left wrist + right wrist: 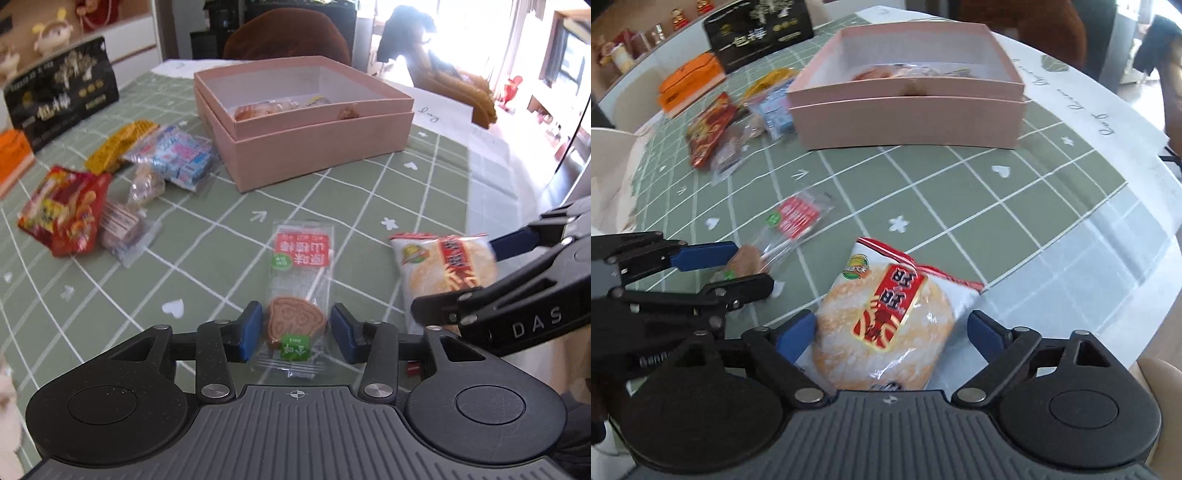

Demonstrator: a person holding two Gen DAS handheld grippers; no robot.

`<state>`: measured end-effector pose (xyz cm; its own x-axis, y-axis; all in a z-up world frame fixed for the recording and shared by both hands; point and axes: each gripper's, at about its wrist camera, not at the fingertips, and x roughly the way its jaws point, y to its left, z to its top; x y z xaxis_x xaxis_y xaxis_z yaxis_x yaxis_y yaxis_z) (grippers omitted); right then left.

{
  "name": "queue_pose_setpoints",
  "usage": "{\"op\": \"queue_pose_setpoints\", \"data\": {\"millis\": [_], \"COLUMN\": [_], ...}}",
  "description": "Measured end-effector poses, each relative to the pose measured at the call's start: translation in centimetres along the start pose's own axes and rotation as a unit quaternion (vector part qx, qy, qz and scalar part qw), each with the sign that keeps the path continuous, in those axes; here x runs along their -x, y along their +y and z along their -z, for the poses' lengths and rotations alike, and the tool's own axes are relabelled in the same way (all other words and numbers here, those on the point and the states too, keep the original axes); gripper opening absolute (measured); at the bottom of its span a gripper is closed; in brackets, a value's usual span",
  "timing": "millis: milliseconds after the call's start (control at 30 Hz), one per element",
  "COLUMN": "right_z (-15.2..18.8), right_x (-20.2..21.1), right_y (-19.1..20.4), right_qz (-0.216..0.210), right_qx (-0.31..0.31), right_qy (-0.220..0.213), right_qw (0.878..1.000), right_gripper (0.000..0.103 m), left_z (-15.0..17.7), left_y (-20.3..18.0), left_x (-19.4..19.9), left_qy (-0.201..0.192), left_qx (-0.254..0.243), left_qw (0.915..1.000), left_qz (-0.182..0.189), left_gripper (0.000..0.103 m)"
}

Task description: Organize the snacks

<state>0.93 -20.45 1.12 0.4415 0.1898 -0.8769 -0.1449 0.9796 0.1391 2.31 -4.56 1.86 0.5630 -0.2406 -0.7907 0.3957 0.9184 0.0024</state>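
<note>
My left tongs point(294, 334) sit low over the green checked tablecloth point(207, 236) with the lollipop packet point(297, 291) lying lengthwise between the two blue pads point(248, 331); the brown heart-shaped candy end is right in the gap, the left pad looks to be touching the wrapper, and the right pad stands just clear of it, so I call these tongs released and not gripping. The packet's red label end points away from me, toward the pink box point(317, 147) straight ahead. My right tongs point(892, 334) are just beside the left ones, also low and tilted down at the cloth, with the rice cracker packet point(886, 325) between their pads (the left pad touches the wrapper's edge, the right pad is apart from it), so they are spread wide as well. The cracker packet rests on the cloth, its red-trimmed end pointing ahead. Beyond and to the left of both tongs lies a loose heap of snack packets point(110, 192), just beside the box, which already holds a few wrapped snacks point(273, 107).
</note>
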Motion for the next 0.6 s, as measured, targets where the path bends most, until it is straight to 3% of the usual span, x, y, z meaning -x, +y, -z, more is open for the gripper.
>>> {"op": "queue_pose_setpoints", "data": {"millis": [167,400,600], "right_z": [-0.6,-0.5,-0.2], "right_x": [-0.9,-1.3,-1.2], "right_y": [-0.5,0.2,0.7], "right_qz": [0.020,0.045,0.056], "right_qx": [-0.034,-0.023,-0.025], "right_qy": [-0.009,-0.014,-0.001], "right_qw": [0.999,0.999,0.998], "right_gripper": [0.103,0.103,0.103], "left_z": [-0.2,-0.3,-0.1], "left_y": [0.7,1.8,2.0], "left_x": [0.0,0.1,0.2], "left_qy": [0.006,0.015,0.008], "left_qx": [0.014,0.040,0.053], "left_qw": [0.9999,0.9983,0.9976], "left_qz": [-0.002,-0.039,-0.044], "left_gripper": [0.047,0.048,0.049]}}
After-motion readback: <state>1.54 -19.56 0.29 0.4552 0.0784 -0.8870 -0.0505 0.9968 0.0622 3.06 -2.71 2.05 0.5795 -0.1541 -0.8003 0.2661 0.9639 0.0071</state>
